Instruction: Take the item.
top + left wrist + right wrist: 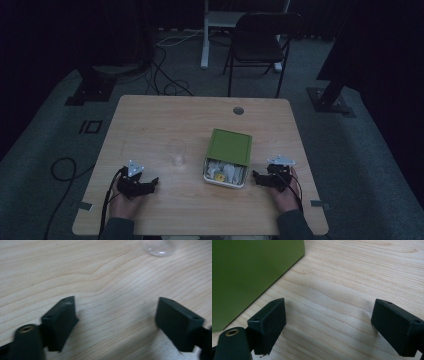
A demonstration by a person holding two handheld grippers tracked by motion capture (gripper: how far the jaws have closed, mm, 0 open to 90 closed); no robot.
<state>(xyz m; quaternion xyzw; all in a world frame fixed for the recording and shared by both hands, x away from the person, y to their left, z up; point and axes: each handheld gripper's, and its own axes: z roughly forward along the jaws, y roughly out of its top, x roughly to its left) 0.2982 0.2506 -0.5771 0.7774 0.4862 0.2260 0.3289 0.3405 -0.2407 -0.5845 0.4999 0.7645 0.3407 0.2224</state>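
Pale wood grain runs across the table (150, 125), on which a box with a green lid (229, 146) sits right of centre, its near end uncovered over a white tray (225, 180) holding pale wrapped items and one small yellow piece (what they are is too small to tell). A clear glass (176, 152) stands just left of the box, apart from it. The left gripper (153, 182) rests low on the near left part of the table, well short of the glass; in the left gripper view its jaws are spread wide over bare wood with nothing between them, and the glass (158, 247) shows at the top edge. The right gripper (256, 177) lies just beside the box's near right corner. In the right gripper view its jaws also stand wide apart and empty, the green lid (249, 277) close at the left. A folding chair (260, 40) stands beyond the table.
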